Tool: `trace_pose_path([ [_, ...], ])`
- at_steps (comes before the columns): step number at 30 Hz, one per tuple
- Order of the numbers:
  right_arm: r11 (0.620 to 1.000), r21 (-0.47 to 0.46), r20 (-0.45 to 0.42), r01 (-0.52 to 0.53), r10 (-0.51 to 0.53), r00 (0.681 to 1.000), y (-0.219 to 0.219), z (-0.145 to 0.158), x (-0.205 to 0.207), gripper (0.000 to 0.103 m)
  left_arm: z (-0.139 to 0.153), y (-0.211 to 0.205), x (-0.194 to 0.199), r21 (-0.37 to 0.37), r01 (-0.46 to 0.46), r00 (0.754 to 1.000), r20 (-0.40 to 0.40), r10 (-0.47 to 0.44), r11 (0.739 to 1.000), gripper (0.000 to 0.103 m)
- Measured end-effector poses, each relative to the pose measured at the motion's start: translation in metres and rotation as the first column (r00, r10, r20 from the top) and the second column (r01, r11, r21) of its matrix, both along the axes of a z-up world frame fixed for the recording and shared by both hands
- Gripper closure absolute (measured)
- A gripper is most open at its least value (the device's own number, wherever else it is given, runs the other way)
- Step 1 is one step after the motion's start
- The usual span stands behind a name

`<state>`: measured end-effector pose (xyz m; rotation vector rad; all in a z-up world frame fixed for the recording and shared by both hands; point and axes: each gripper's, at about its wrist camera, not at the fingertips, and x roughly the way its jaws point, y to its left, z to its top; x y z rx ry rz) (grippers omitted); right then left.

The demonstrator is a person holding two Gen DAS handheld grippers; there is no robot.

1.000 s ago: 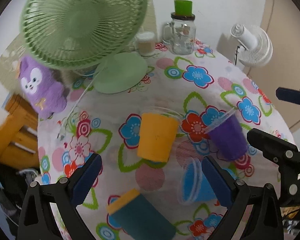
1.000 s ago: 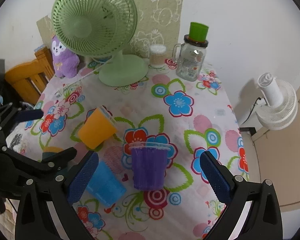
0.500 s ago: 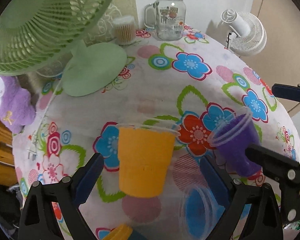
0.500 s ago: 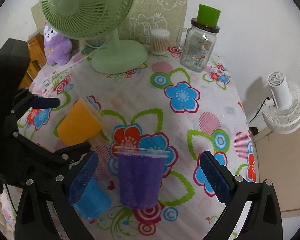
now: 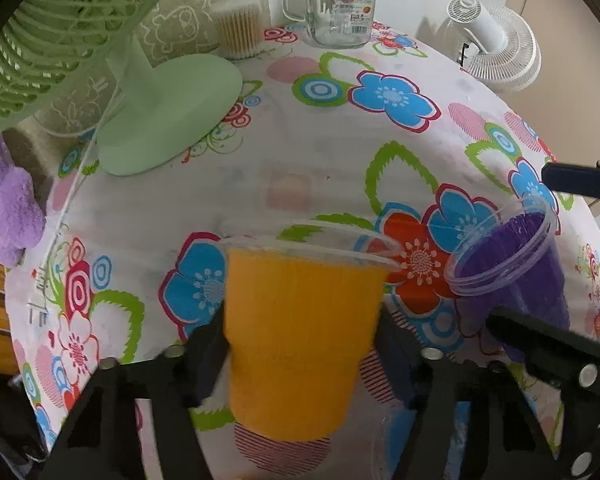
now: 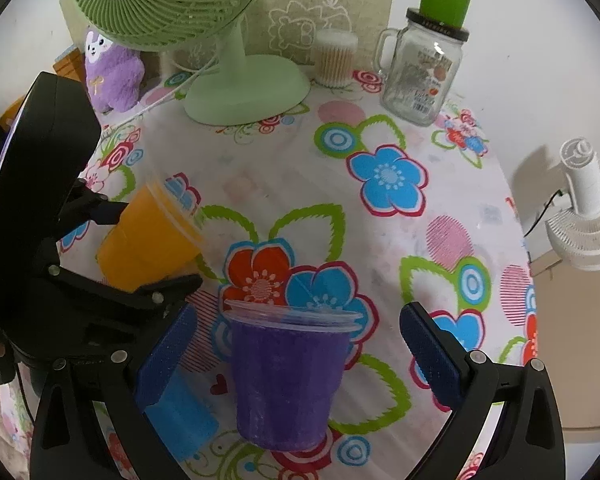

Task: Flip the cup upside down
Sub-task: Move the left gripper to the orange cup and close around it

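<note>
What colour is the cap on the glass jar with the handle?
Bright green cap on the clear glass handled jar; clearest in the right wrist view.

Orange cup [image 5: 295, 340], purple cup [image 6: 287, 380], blue cup [image 6: 179, 416], pale green fan [image 6: 219, 40] on white floral tablecloth [image 6: 380, 208]

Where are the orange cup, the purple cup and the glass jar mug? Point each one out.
orange cup [image 5: 295, 344], left wrist view, ribbed side wall.
purple cup [image 6: 289, 376], right wrist view, side wall.
glass jar mug [image 6: 424, 76], right wrist view, glass body.
</note>
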<state>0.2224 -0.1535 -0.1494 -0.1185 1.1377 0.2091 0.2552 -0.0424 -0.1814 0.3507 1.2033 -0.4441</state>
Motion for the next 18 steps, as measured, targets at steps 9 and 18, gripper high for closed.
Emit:
trace_pose_path([
  [9, 1.0, -0.001, -0.018, -0.013, 0.013, 1.0, 0.004, -0.004, -0.003, 0.001, 0.008, 0.003, -0.007, 0.012, 0.0, 1.0, 0.031, 0.0, 1.0, 0.039],
  [18, 1.0, 0.029, 0.009, -0.012, 0.012, 1.0, 0.009, 0.022, -0.012, 0.001, 0.047, 0.014, -0.021, 0.01, -0.053, 0.995, 0.08, 0.052, 0.999, 0.039],
])
